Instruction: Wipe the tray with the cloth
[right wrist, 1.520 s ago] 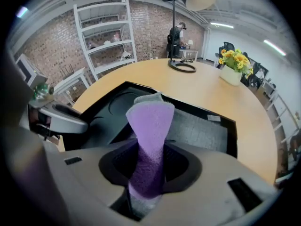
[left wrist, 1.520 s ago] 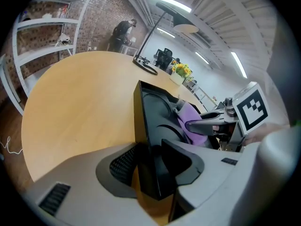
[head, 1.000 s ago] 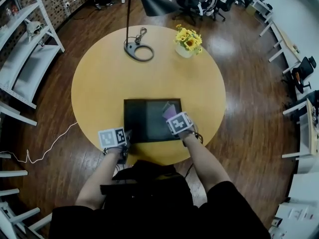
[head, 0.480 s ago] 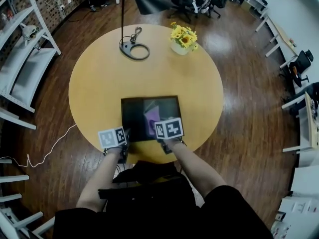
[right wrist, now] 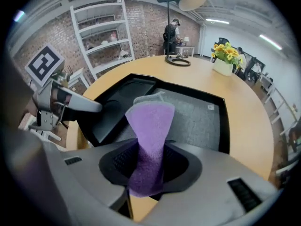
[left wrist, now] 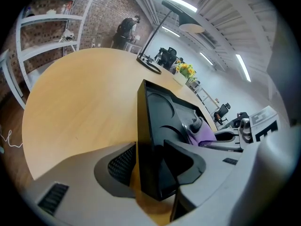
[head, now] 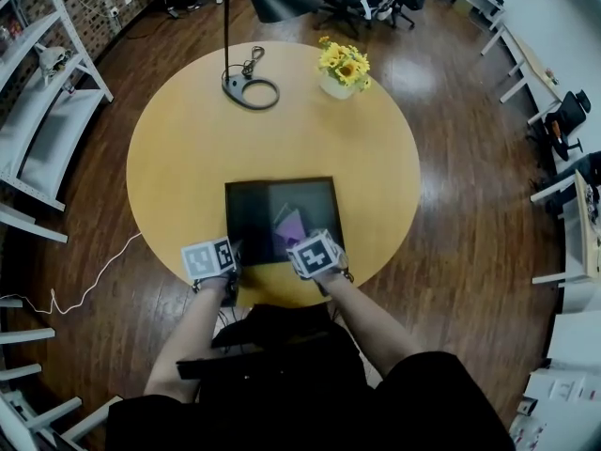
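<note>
Just ahead of the right gripper (right wrist: 148,166) — pinching the cloth (right wrist: 150,126) — lies the tray (right wrist: 225,126); the left gripper (left wrist: 146,173), jaws just eased wider, clasps its rim.

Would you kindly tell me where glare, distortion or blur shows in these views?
Head view: fisheye bends the shelves; glare on the floor. Left gripper view: ceiling lights blow out; the tray close by looks soft. Right gripper view: the near cloth is blurred.
</note>
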`<control>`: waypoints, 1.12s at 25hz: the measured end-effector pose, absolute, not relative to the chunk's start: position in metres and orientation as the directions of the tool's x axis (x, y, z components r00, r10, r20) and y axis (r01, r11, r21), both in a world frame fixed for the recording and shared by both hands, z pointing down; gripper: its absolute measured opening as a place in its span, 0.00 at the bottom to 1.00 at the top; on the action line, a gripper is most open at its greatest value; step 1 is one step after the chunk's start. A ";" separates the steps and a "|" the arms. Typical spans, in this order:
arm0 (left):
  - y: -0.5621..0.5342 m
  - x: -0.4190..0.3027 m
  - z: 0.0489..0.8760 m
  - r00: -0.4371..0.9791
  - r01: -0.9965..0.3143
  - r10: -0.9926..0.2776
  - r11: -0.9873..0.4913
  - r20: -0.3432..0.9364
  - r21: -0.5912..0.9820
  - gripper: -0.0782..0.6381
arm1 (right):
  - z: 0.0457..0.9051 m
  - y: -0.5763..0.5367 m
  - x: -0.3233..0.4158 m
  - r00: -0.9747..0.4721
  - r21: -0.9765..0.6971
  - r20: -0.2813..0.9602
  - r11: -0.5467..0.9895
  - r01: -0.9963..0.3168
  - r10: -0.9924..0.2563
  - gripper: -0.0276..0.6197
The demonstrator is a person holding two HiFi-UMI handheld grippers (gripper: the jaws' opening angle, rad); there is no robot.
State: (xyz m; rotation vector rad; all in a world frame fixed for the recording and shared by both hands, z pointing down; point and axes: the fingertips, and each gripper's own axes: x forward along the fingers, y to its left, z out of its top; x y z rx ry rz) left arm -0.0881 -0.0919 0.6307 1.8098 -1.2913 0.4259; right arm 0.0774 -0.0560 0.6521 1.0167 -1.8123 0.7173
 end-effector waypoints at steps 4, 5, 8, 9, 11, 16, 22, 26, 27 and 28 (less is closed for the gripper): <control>-0.088 -0.089 0.632 0.416 -0.883 -0.606 -0.090 0.678 0.461 0.36 | 0.650 -0.060 0.113 -0.182 0.040 0.907 0.507 -0.861 -0.380 0.25; -0.086 -0.089 0.631 0.420 -0.880 -0.608 -0.091 0.674 0.466 0.36 | 0.649 -0.061 0.122 -0.164 0.061 0.906 0.505 -0.861 -0.390 0.25; -0.086 -0.087 0.631 0.434 -0.867 -0.619 -0.090 0.655 0.490 0.36 | 0.644 -0.070 0.140 -0.141 0.079 0.902 0.477 -0.875 -0.408 0.25; -0.087 -0.087 0.631 0.435 -0.865 -0.621 -0.088 0.652 0.494 0.36 | 0.644 -0.073 0.141 -0.147 0.066 0.902 0.468 -0.881 -0.405 0.25; -0.087 -0.088 0.632 0.433 -0.865 -0.622 -0.084 0.652 0.495 0.36 | 0.644 -0.076 0.138 -0.164 0.033 0.909 0.458 -0.888 -0.383 0.25; -0.086 -0.087 0.631 0.453 -0.855 -0.603 -0.086 0.656 0.511 0.36 | 0.631 -0.097 0.089 -0.350 -0.187 0.878 0.438 -0.879 -0.326 0.25; -0.075 -0.077 0.618 0.508 -0.848 -0.563 -0.197 0.651 0.492 0.36 | 0.596 -0.134 -0.038 -0.596 -0.467 0.764 0.427 -0.775 -0.246 0.25; -0.065 -0.074 0.628 0.508 -0.856 -0.537 -0.226 0.674 0.465 0.36 | 0.621 -0.147 -0.063 -0.527 -0.435 0.824 0.364 -0.824 -0.208 0.25; -0.064 -0.072 0.629 0.510 -0.855 -0.535 -0.225 0.674 0.468 0.36 | 0.629 -0.148 -0.062 -0.506 -0.421 0.839 0.350 -0.837 -0.200 0.25; -0.063 -0.071 0.631 0.513 -0.852 -0.533 -0.222 0.673 0.474 0.36 | 0.634 -0.148 -0.060 -0.496 -0.417 0.846 0.336 -0.845 -0.197 0.25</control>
